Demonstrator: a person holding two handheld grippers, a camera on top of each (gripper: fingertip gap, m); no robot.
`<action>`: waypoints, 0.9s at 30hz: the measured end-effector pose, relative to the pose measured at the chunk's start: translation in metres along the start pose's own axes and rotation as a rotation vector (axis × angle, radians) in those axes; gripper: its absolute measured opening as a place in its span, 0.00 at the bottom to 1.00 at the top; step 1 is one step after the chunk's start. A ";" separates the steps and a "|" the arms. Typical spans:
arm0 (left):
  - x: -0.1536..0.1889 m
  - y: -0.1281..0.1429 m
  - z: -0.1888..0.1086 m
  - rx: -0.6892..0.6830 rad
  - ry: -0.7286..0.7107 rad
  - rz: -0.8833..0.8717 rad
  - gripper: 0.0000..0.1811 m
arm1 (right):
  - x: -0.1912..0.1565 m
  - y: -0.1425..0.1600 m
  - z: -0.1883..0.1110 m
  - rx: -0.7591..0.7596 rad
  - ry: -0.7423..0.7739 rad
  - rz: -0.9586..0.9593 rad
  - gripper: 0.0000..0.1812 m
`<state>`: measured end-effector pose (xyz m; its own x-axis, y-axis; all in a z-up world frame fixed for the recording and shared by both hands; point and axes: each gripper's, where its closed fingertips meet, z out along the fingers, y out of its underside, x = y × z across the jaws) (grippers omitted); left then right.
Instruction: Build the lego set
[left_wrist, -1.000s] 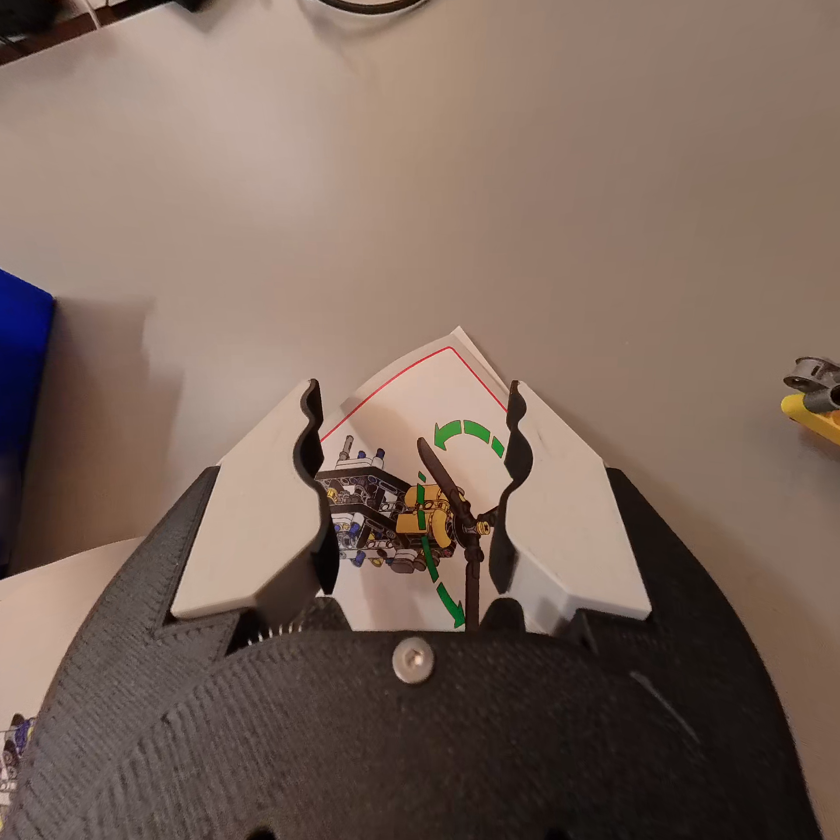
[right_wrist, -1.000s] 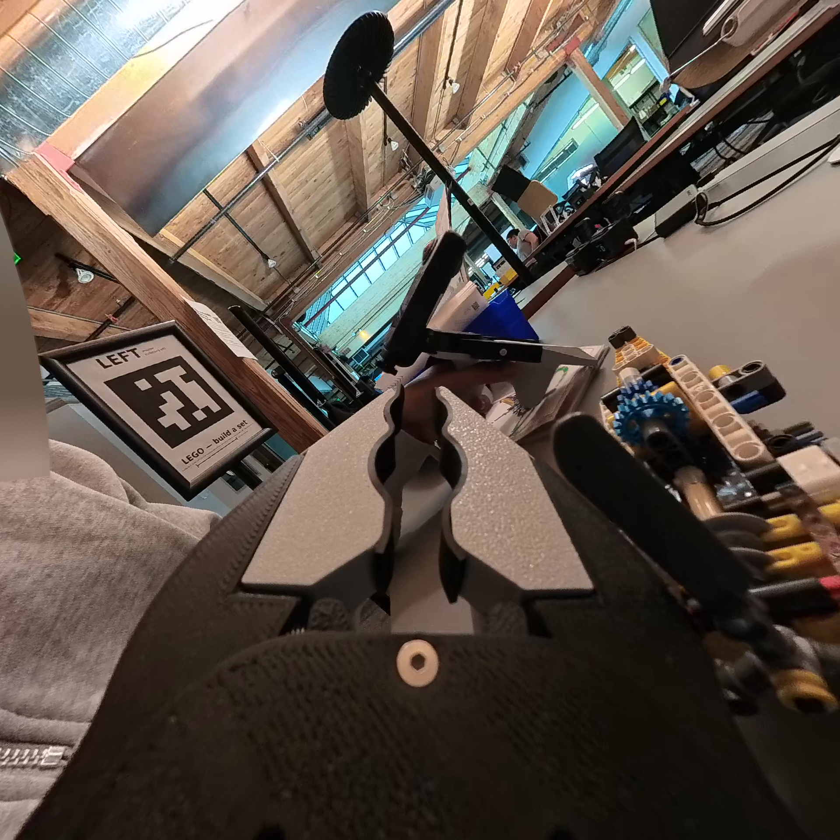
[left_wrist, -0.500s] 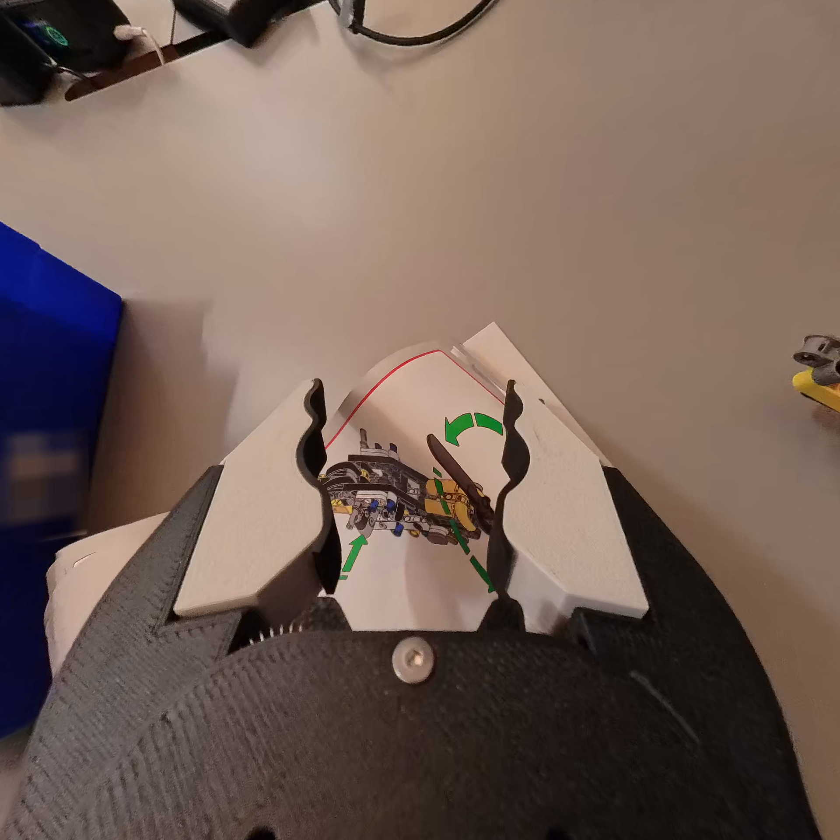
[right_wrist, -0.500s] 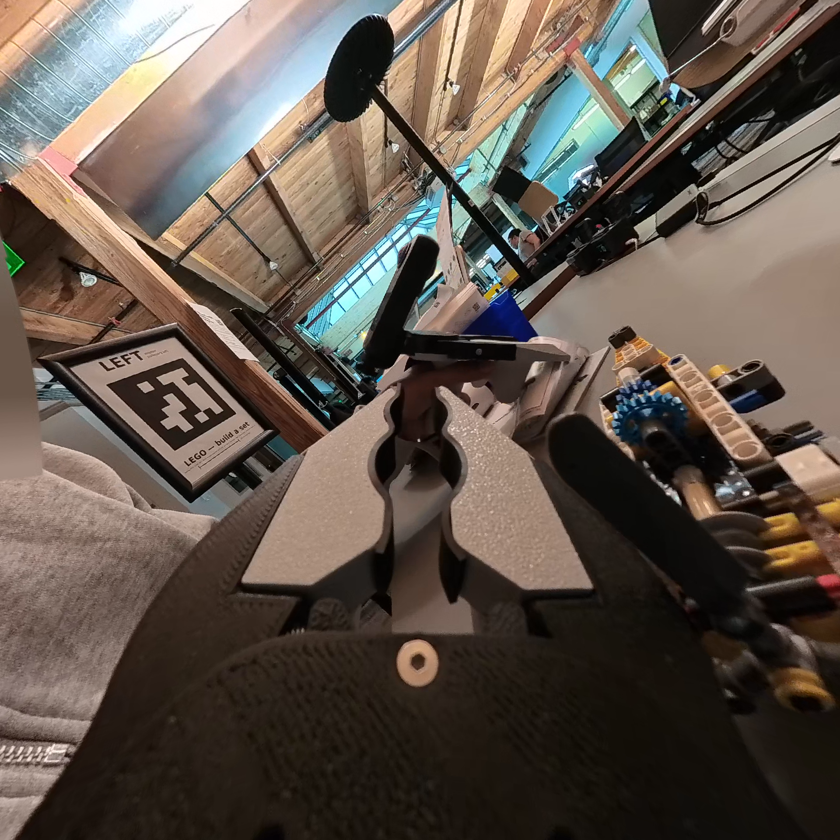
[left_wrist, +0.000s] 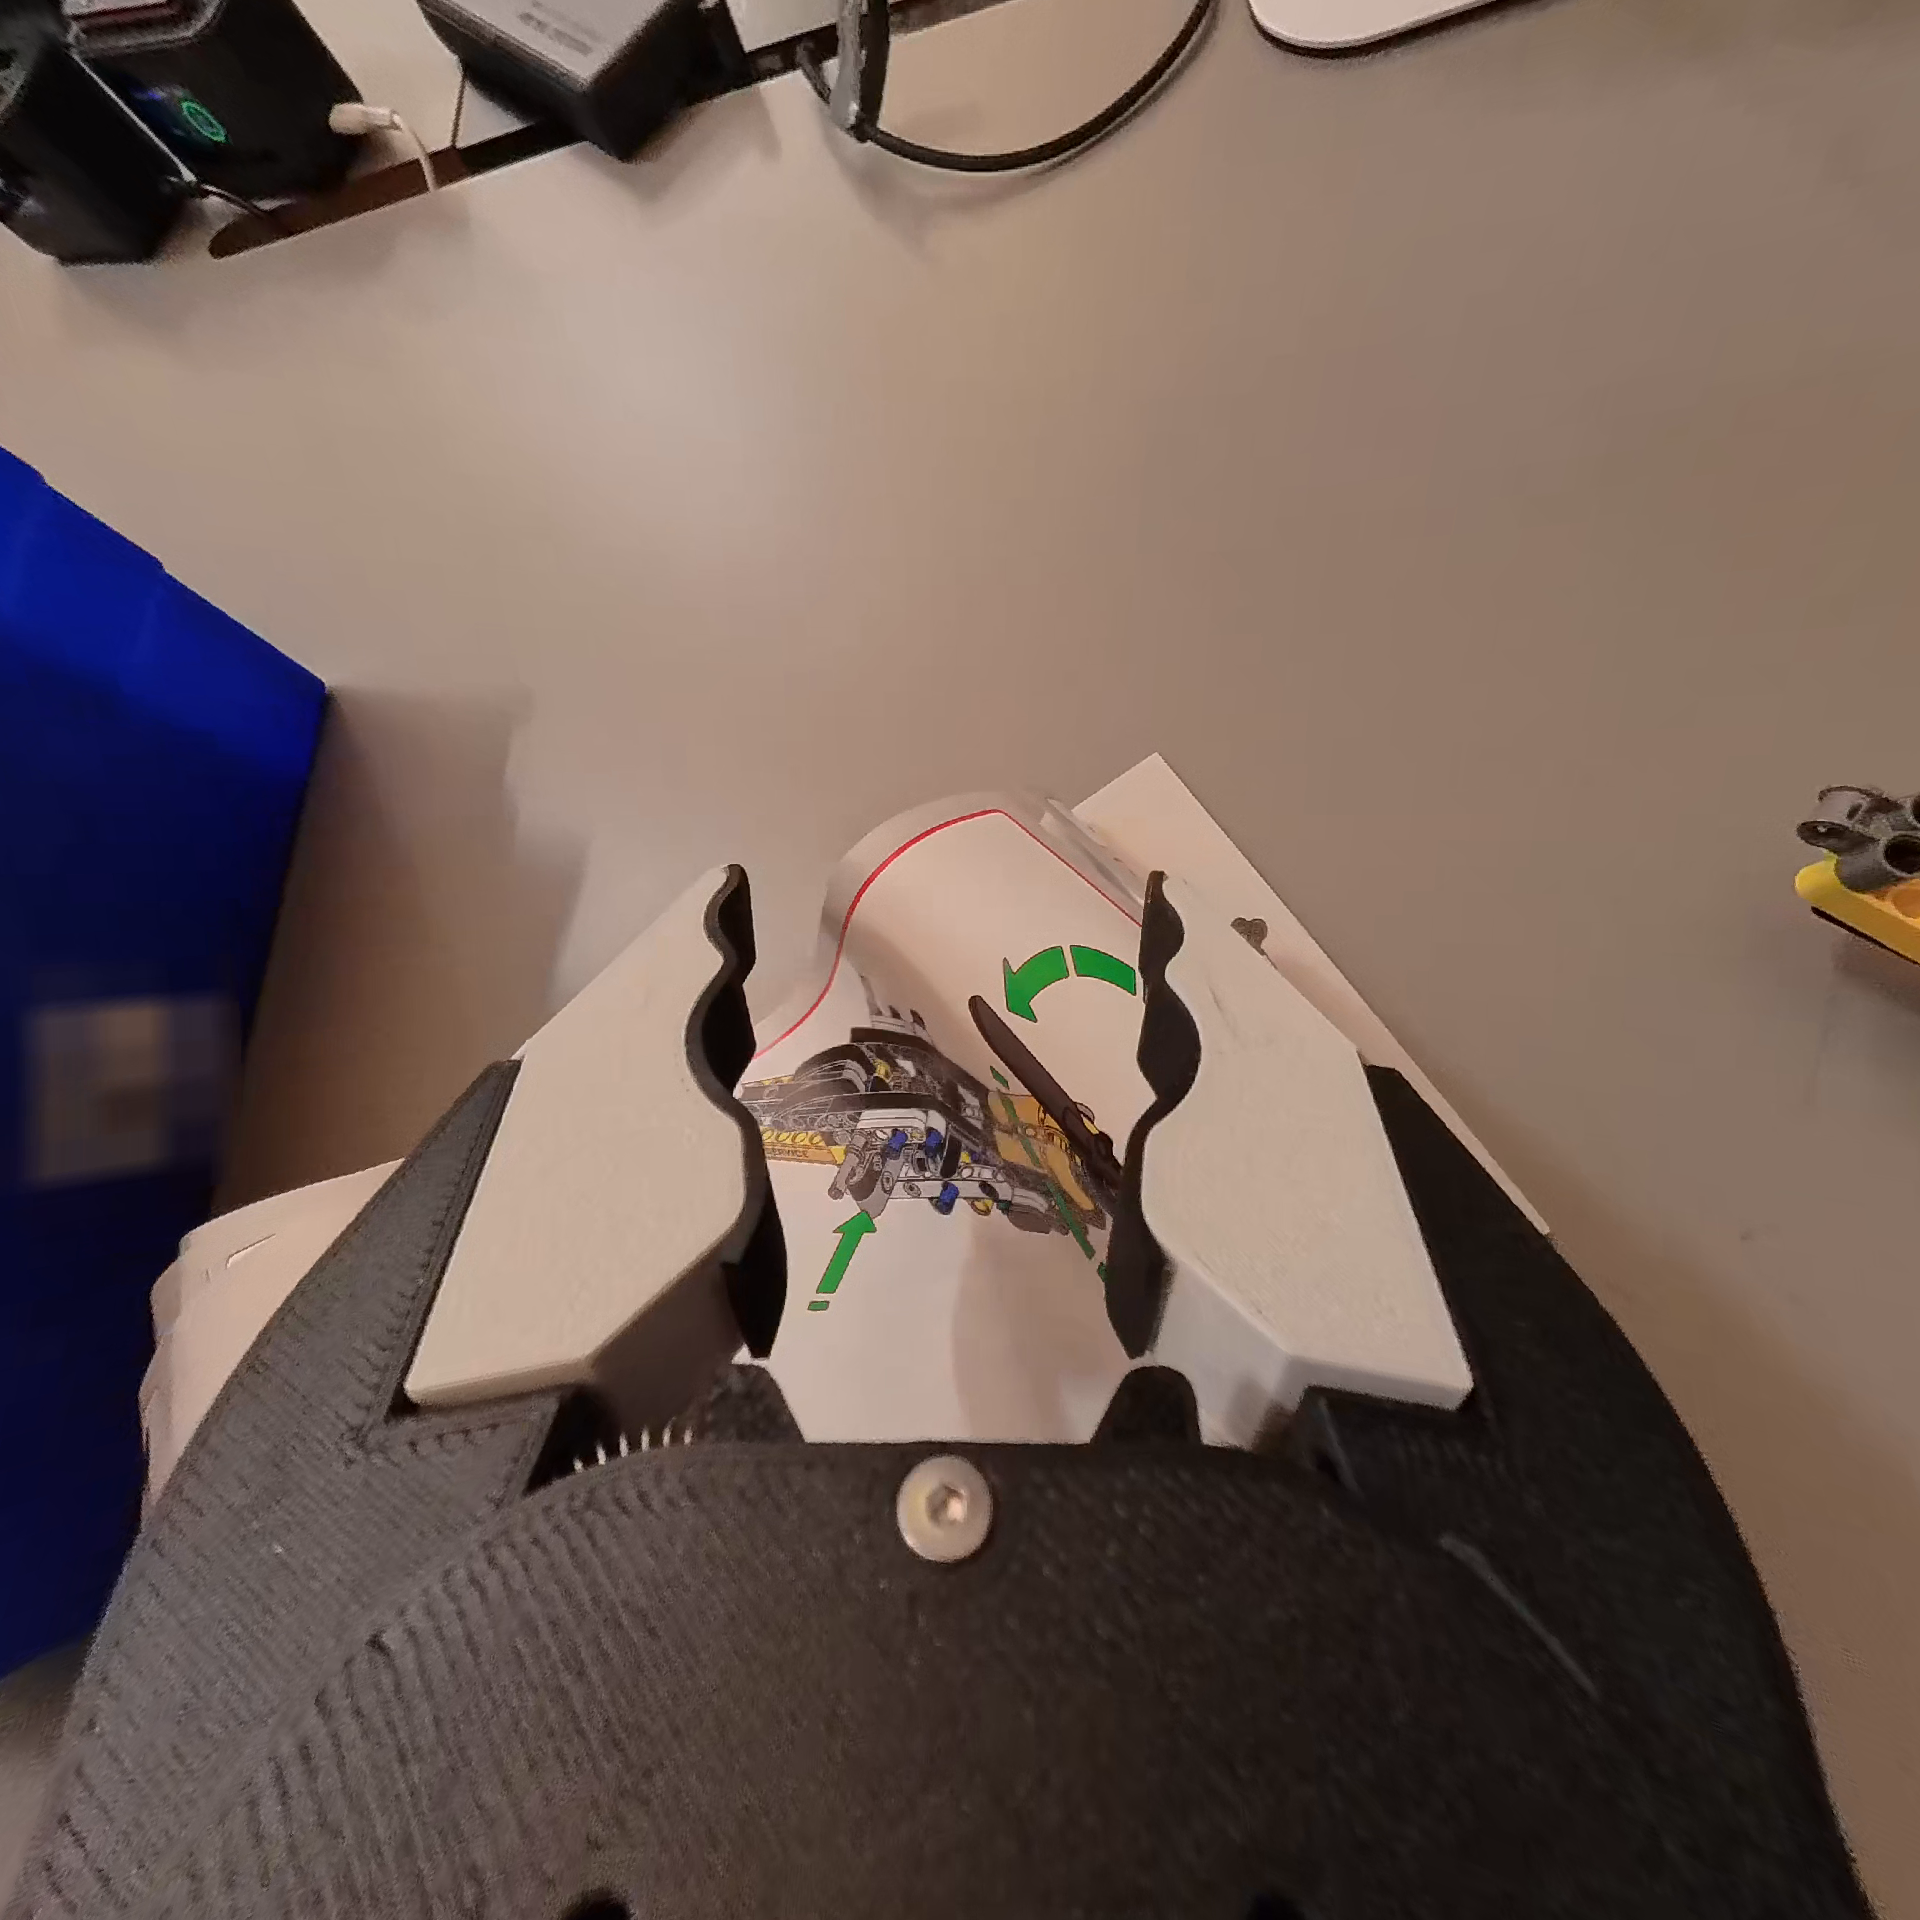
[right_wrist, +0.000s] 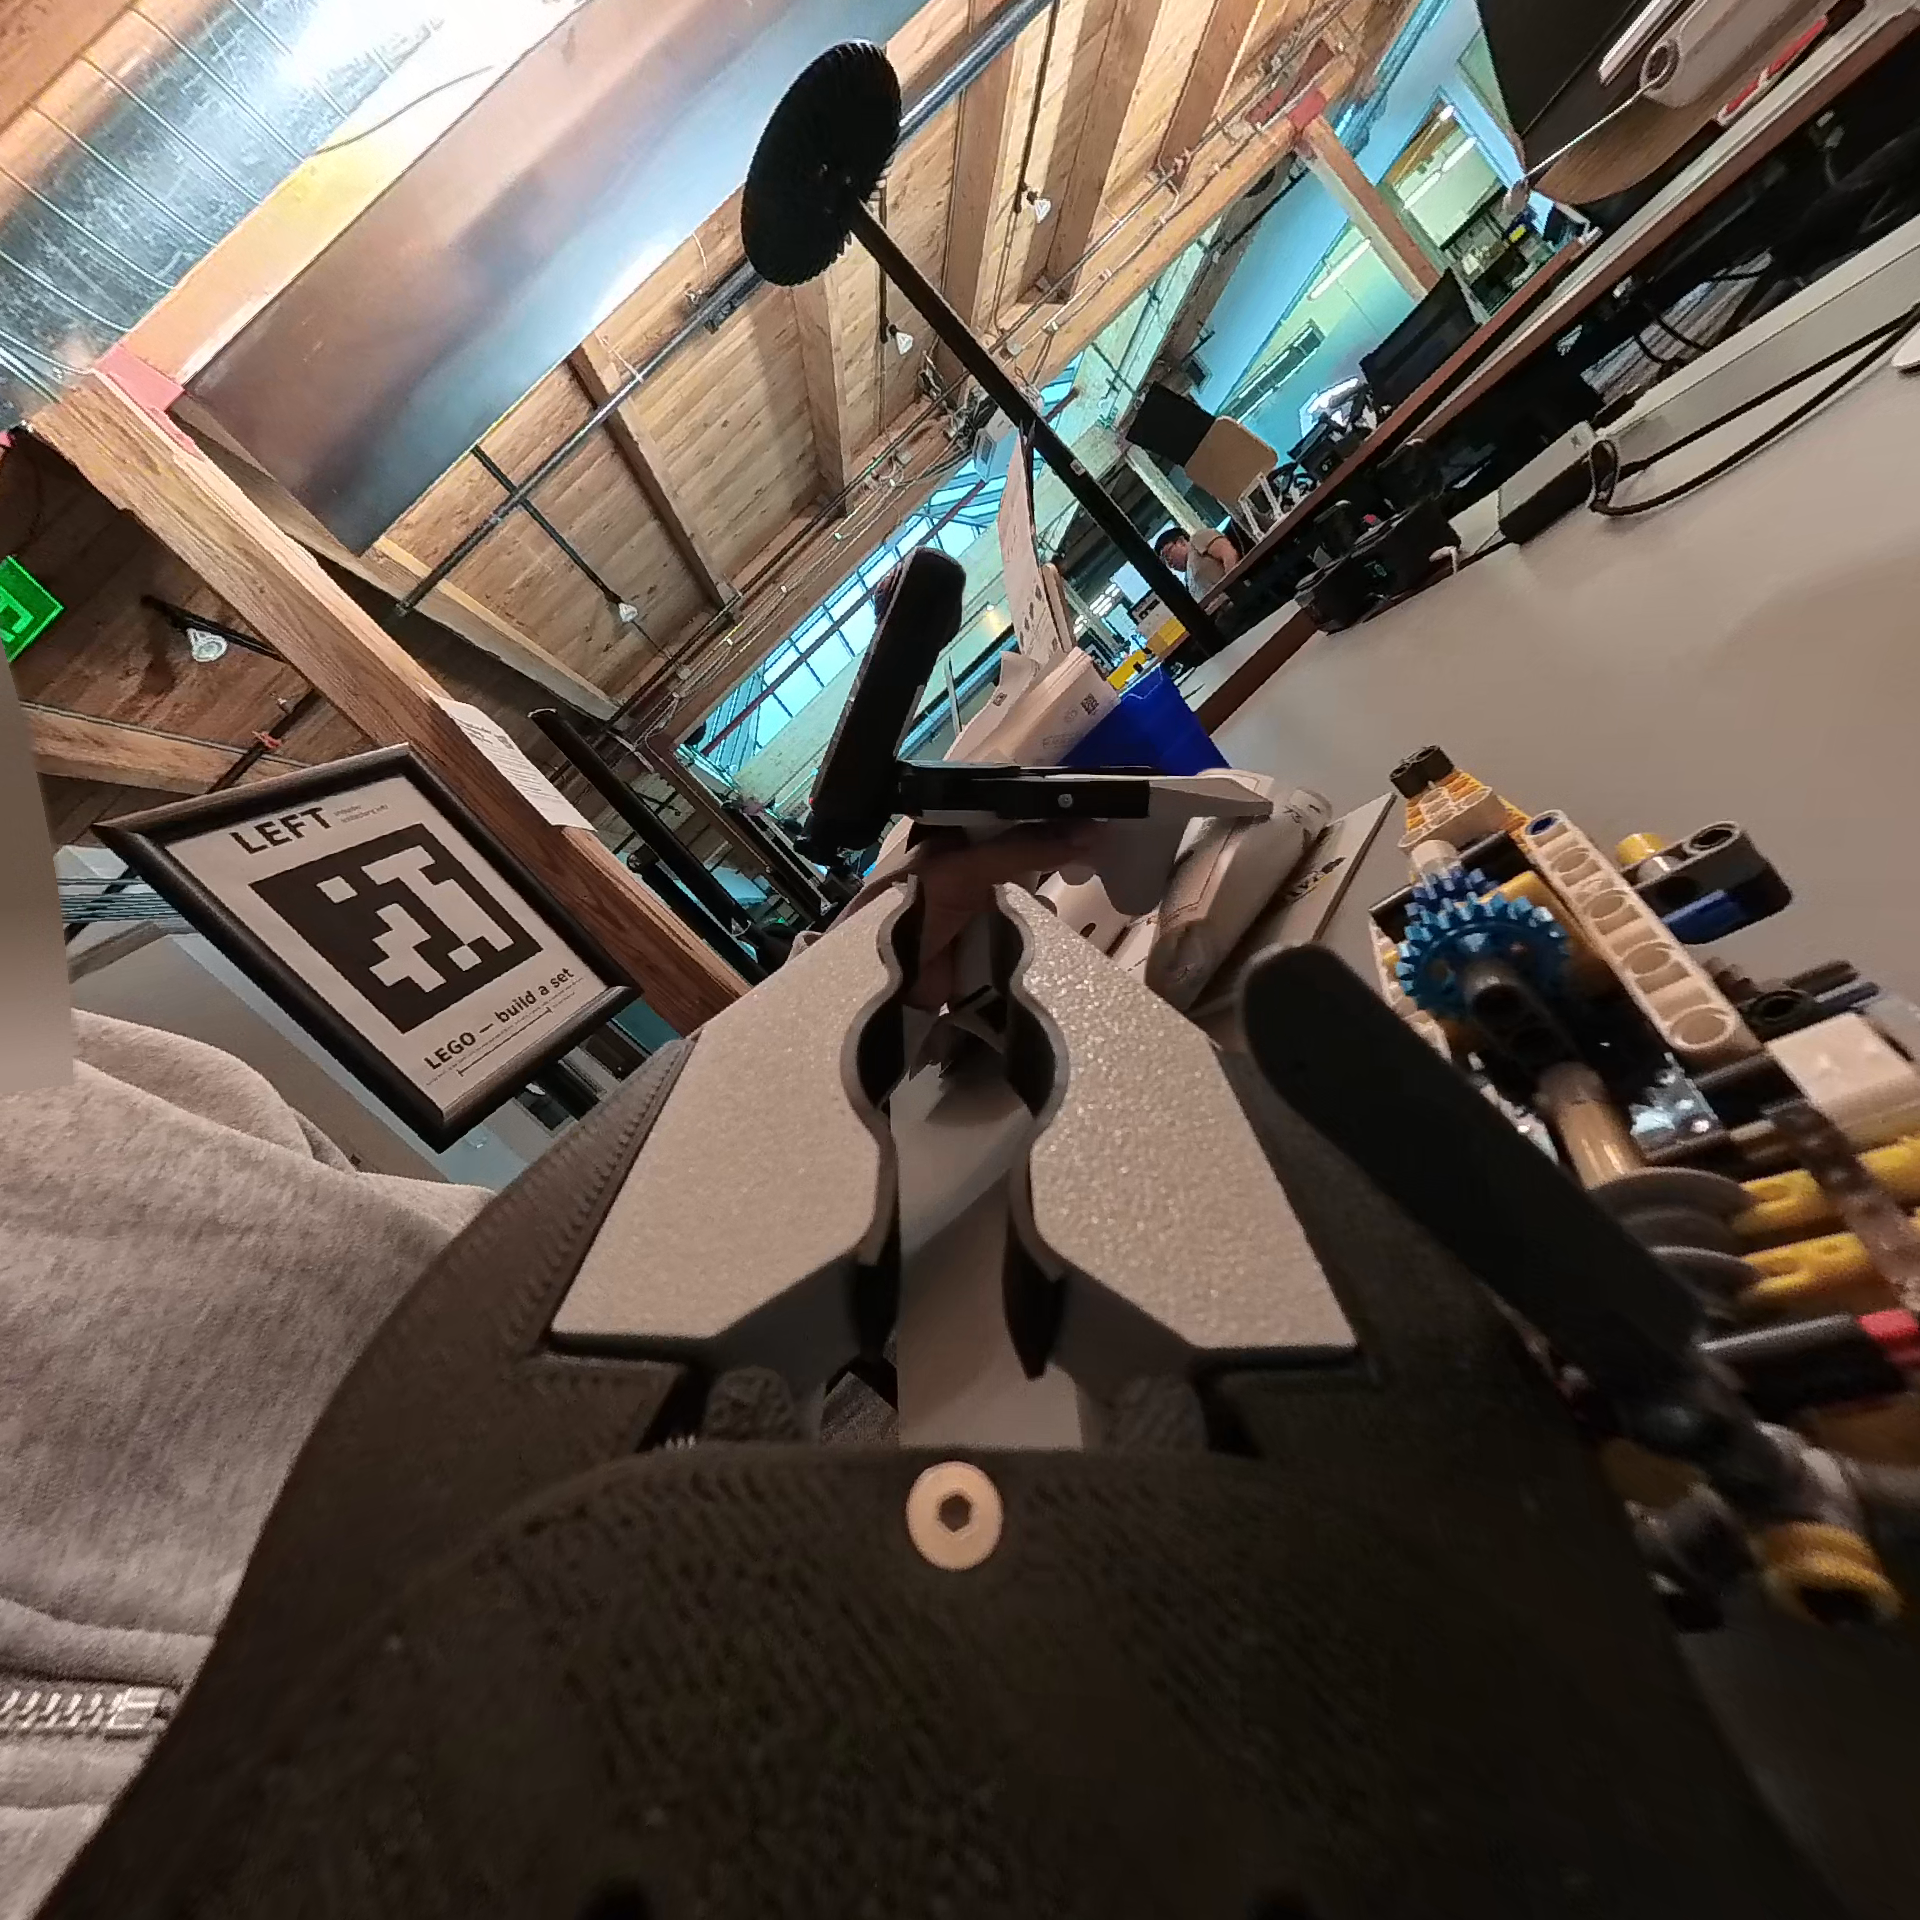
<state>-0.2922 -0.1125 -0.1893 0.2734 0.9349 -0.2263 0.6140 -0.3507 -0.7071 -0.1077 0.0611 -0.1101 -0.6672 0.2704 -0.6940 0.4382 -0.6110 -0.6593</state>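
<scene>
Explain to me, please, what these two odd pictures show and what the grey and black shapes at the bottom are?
Those shapes are two hand-held grippers, each carrying a camera that looks along its fingers. The left gripper is open above the curled page of an instruction booklet on the grey table, beside a blue bin. The right gripper, nearly closed, holds nothing and is tilted up towards the ceiling. To its right stands the partly built lego model. The left gripper shows beyond it.

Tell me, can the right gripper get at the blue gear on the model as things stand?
Probably yes. The right gripper sits just left of the model, and the blue gear stands exposed on top, though the narrow jaws must open first.
</scene>
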 end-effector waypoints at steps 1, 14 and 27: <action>-0.001 0.000 0.000 0.000 0.001 -0.004 0.41 | 0.000 0.000 0.000 0.000 0.000 0.000 0.05; -0.001 0.002 0.000 0.012 0.052 -0.044 0.40 | 0.000 0.000 0.000 0.001 0.000 0.001 0.05; -0.012 -0.002 -0.016 0.085 0.093 -0.097 0.15 | 0.000 -0.001 -0.001 0.001 0.001 0.002 0.05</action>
<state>-0.2854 -0.1240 -0.1746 0.2855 0.9537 -0.0945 0.5771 -0.2498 -0.7776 -0.1076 0.0623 -0.1103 -0.6661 0.2701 -0.6953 0.4384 -0.6123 -0.6579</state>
